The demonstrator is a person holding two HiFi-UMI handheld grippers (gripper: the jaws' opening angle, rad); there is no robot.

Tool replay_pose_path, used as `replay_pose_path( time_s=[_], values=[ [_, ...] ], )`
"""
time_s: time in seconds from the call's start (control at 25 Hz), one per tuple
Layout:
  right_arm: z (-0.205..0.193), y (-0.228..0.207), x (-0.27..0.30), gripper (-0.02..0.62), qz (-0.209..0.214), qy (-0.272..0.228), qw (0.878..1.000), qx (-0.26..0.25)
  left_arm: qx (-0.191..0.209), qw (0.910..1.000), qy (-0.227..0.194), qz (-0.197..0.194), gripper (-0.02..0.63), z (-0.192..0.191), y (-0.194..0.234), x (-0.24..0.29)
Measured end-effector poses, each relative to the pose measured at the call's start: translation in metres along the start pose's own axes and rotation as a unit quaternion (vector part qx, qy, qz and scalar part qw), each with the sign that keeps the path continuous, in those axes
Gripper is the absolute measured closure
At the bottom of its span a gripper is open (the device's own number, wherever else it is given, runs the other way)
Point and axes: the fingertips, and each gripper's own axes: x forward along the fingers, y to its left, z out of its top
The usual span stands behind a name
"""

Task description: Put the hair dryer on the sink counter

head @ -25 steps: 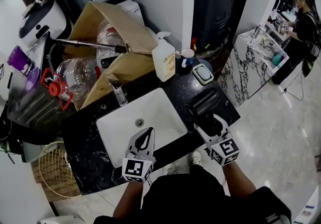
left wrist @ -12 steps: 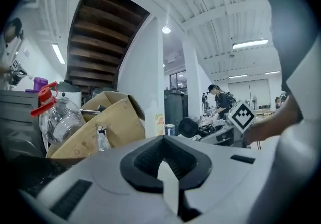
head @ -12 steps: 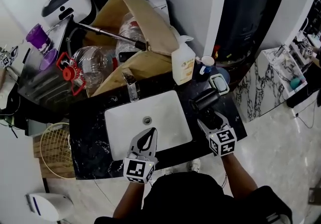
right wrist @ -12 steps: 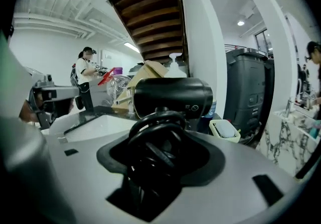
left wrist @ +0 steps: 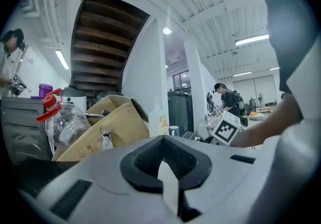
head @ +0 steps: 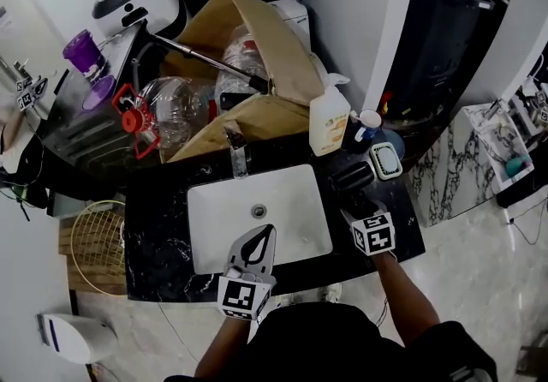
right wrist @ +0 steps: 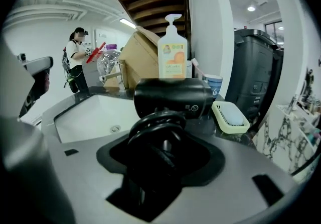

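On my feed the right tongs (head: 358,203) are closed round the handle of the black hair dryer (head: 353,176), with the coiled cord bunched against the handle just where the pads meet it. The dryer sits at the right end of the dark stone surface (head: 154,235), between the right rim of the white sink basin (head: 214,226) and the surface's right edge. Its barrel lies crosswise, low over the stone; I cannot tell whether it actually rests there. From the right tongs' own camera the barrel (right wrist: 173,96) fills the middle of the view, straight ahead of the tongs (right wrist: 160,142).

Just behind the dryer, towards the back edge, I see a pale green soap dish (head: 386,160), a small cup (head: 368,122) and a pump bottle of soap (head: 329,125) standing upright. The faucet (head: 237,155) stands at the back rim of the basin.

My left tongs (head: 259,239) hang over the front rim of the basin, near the surface's front edge. Their tips are pressed together with nothing between them, which their own camera confirms (left wrist: 163,140).

Beyond the back edge a cardboard box (head: 257,55) leans open with a clear water jug (head: 171,110) beside it.
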Motion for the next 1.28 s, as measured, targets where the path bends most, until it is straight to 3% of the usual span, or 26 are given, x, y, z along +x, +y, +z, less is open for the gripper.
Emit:
replay_pose_path(
  time_s=[0.2,0.48,0.88,1.04,1.28],
  values=[
    [-0.006,-0.004,0.019,0.342,0.003,0.038,0.999,-0.016,-0.024,0.9997,-0.009,0.003,0.611,0.018,-0.001,0.001],
    [-0.014,0.003,0.035,0.342,0.007,0.073,0.997,-0.019,-0.038,0.9992,0.004,0.006,0.611,0.014,0.001,-0.001],
    [-0.019,0.008,0.040,0.341,0.014,0.080,0.997,-0.016,-0.037,0.9992,0.002,0.011,0.611,0.016,0.006,-0.002],
    [-0.009,0.006,0.029,0.325,0.013,0.060,0.998,-0.028,-0.043,0.9989,-0.009,0.017,0.611,0.019,0.009,-0.003],
    [0.043,0.018,-0.016,0.325,0.010,-0.031,0.999,-0.044,-0.035,0.9992,-0.014,0.011,0.611,0.022,0.007,-0.003]
  ],
)
